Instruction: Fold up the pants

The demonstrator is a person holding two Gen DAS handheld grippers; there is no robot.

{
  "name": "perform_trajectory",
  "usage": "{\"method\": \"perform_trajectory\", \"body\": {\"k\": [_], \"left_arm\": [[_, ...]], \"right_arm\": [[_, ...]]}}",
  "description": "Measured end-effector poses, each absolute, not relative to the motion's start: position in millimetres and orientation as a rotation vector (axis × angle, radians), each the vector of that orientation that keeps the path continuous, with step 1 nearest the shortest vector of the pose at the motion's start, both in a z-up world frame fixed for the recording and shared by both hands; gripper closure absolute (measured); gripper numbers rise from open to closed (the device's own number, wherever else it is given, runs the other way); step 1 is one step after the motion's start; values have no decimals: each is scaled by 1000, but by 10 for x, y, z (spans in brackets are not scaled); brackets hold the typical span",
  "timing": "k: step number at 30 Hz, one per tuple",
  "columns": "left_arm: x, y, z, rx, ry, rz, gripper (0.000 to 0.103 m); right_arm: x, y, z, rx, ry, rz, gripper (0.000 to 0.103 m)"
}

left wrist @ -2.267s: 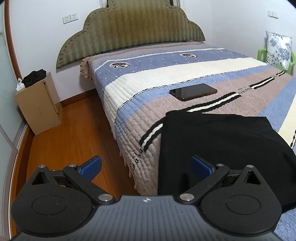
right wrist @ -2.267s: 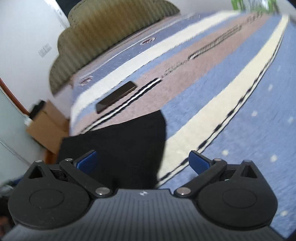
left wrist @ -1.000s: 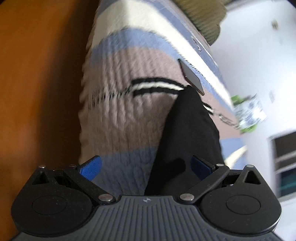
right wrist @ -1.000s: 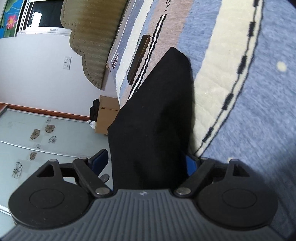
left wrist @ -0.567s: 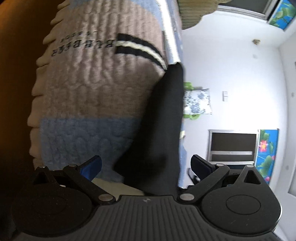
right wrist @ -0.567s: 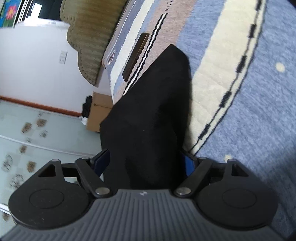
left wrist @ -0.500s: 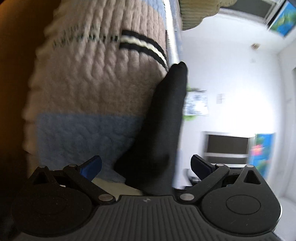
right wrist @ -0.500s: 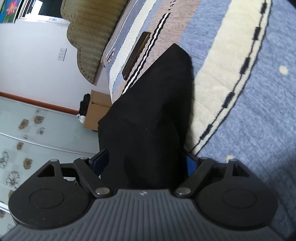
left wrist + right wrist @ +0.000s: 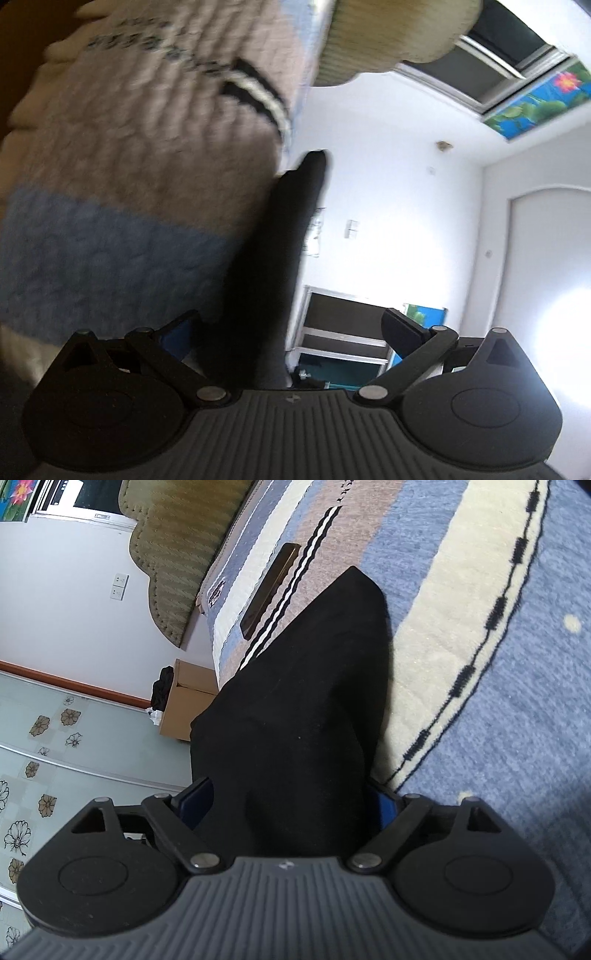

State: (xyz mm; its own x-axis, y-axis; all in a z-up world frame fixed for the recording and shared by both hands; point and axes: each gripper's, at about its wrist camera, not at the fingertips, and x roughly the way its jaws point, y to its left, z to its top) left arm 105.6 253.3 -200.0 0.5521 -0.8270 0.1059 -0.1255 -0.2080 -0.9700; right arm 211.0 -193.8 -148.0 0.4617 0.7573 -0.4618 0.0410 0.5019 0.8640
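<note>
Black folded pants (image 9: 306, 701) lie on the striped bedspread (image 9: 480, 664), one end at the bed's side edge. My right gripper (image 9: 290, 801) is rolled on its side around the near end of the pants. Its jaws are opening, and the cloth fills most of the gap between the blue pads. The left wrist view is blurred. In it the pants (image 9: 273, 240) show edge-on along the bed's side. My left gripper (image 9: 290, 330) is open, with the cloth close to its left finger (image 9: 181, 332) and air by the right one.
A dark phone (image 9: 269, 590) lies on the bedspread beyond the pants. The olive headboard (image 9: 177, 546) stands at the bed's far end. A cardboard box (image 9: 184, 709) with dark clothes on it sits on the floor by the wall.
The left gripper has rolled over and sunk at the bed's side, so the pants now show edge-on near its left finger. The right gripper has barely moved, with its jaws slightly wider.
</note>
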Motion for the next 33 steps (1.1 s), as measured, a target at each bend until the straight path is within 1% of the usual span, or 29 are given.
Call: {"method": "perform_trajectory", "body": {"k": [2,4,8,10,14,17,20,22,25,28,31,33], "left_arm": [[1139,2460,-1915,-1648,776,-834,0],[1229,2406,-1806,-1588,788,-867,0],[1442,2282,-1826,-1532,926,-814,0],[1475,2255,-1816,-1523,921,-822,0],[1332,2552,-1691,-1433,892,-753,0],[1348,2704,-1718,-1433,899,-725,0],[1340,2742,-1727,-1386,954,-709,0],[1335,2633,-1759,-1360,990,-748,0],[1299,2560,-1791,-1374,995,-805,0],[1333,2502,-1837,-1314,1068,-765,0],[1190,2546,-2005,-1367,1076,-759,0],[1156,2615,-2102,-1473,1015,-774,0]], "right_arm": [[2109,-1930,-1480,953,1003,534,16],[2102,-1925,-1480,949,998,533,16],[2101,-1953,-1491,968,991,535,16],[2094,-1983,-1495,986,978,537,17],[2090,-2053,-1538,1031,967,520,18],[2112,-2049,-1532,1023,974,516,18],[2125,-2013,-1516,988,976,524,17],[2120,-2007,-1507,984,974,522,17],[2109,-2010,-1511,988,968,522,18],[2113,-2011,-1509,989,970,516,18],[2113,-2004,-1503,984,971,515,18],[2108,-2004,-1506,985,968,516,18]]}}
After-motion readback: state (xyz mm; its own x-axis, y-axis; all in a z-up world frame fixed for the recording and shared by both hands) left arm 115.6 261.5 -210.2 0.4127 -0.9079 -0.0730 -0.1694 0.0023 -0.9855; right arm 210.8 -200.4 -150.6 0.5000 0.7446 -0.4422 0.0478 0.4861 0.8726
